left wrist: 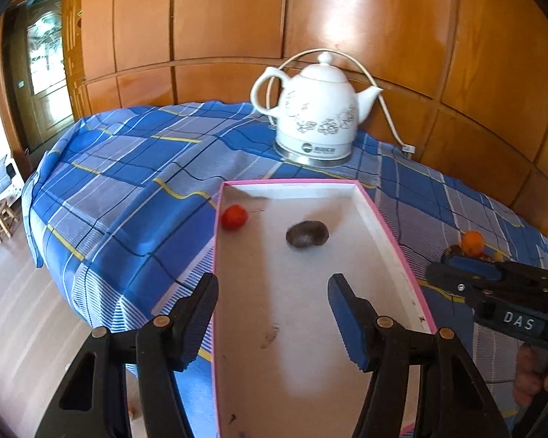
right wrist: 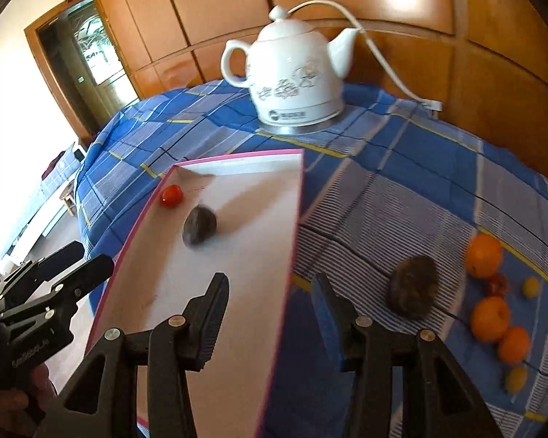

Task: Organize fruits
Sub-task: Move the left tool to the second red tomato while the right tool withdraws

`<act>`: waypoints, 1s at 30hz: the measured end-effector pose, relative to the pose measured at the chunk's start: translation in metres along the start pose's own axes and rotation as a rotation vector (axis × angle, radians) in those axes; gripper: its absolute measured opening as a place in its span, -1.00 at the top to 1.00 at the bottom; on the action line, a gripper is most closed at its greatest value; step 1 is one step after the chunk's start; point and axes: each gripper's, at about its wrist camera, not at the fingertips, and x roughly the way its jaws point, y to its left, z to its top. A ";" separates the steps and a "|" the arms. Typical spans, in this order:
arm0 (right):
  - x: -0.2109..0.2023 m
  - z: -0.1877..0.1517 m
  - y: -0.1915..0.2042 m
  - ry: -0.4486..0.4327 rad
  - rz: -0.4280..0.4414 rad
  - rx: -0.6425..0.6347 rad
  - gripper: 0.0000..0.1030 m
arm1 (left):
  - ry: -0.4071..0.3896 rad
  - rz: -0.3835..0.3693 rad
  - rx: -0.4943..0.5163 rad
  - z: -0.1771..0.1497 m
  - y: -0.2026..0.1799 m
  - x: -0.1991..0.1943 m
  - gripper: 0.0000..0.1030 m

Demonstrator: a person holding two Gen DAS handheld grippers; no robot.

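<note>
Both tongs gape with nothing held: left tongs (left wrist: 274, 314) over the box (left wrist: 394, 241), right tongs (right wrist: 270, 314) at its edge. Inside lie a tomato (left wrist: 233, 216) and dark fruit (left wrist: 307, 233). Oranges (right wrist: 484, 255) and another dark fruit (right wrist: 413, 288) remain on the worktop (right wrist: 402, 168), so most sorting seems undone.

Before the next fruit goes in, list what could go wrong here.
1. The dark fruit in the pink-edged box looks motion-blurred, so it may be rolling; it could bump the red fruit.
2. The right gripper straddles the box's right wall; closing or pushing there might shove the box.
3. The box's near end seems to overhang the table edge, so added weight there might tip it.
</note>
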 end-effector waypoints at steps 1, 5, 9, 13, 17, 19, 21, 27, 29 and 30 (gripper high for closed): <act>-0.005 -0.002 -0.003 -0.006 -0.011 0.000 0.06 | -0.001 -0.005 0.008 0.000 -0.003 -0.001 -0.23; -0.024 -0.012 -0.014 -0.031 -0.053 -0.011 0.06 | -0.007 -0.022 0.038 -0.002 -0.015 -0.005 -0.23; -0.039 -0.019 -0.025 -0.046 -0.089 -0.024 0.06 | -0.005 -0.035 0.063 -0.005 -0.024 -0.008 -0.23; -0.051 -0.026 -0.040 -0.053 -0.120 -0.020 0.06 | 0.000 -0.053 0.086 -0.008 -0.033 -0.009 -0.23; -0.064 -0.030 -0.056 -0.064 -0.153 -0.013 0.06 | 0.003 -0.065 0.109 -0.011 -0.042 -0.011 -0.23; -0.073 -0.031 -0.066 -0.071 -0.174 -0.008 0.06 | 0.004 -0.070 0.122 -0.012 -0.046 -0.011 -0.23; -0.081 -0.031 -0.077 -0.078 -0.200 -0.001 0.06 | 0.006 -0.075 0.132 -0.013 -0.050 -0.011 -0.23; -0.101 -0.034 -0.113 -0.087 -0.276 0.032 0.06 | 0.019 -0.101 0.157 -0.014 -0.062 -0.010 -0.23; -0.110 -0.036 -0.127 -0.088 -0.299 0.051 0.06 | 0.027 -0.111 0.155 -0.014 -0.065 -0.010 -0.23; -0.114 -0.037 -0.134 -0.090 -0.311 0.060 0.06 | 0.032 -0.121 0.152 -0.014 -0.067 -0.009 -0.22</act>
